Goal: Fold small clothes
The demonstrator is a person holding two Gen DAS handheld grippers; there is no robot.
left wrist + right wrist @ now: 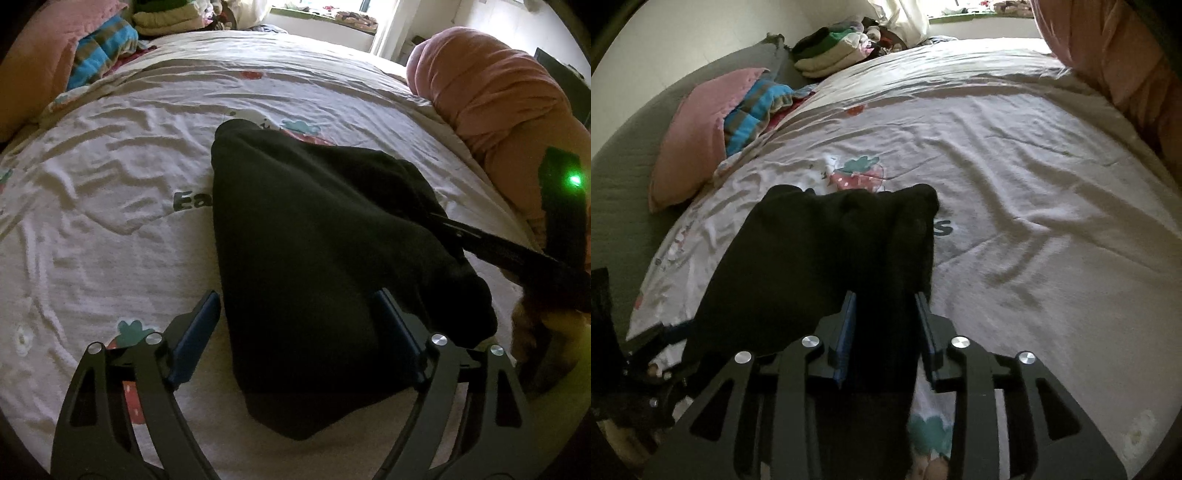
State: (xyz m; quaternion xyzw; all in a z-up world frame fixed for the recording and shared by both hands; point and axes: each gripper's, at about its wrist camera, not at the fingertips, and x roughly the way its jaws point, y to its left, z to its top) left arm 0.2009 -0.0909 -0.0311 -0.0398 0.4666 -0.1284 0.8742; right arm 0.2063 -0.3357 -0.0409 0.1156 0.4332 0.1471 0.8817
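A black garment (325,258) of soft, matte knit is lifted in a slack, draped wedge above a bed (110,177) covered by a crumpled white sheet printed with strawberries and dark lettering. The left claw (295,325) stands wide apart, its blue-padded fingers (195,332) on either side of the garment's near lower edge; whether the pads touch the cloth cannot be told. The right claw (886,325) is clamped on a thick bunched fold of the same garment (820,258), which runs between its blue pads (846,332) and spreads ahead of them. A pink pillow (698,136) and a blue-striped cloth (753,110) lie at the bed's far left; a salmon bundle (498,96) rests along its right.
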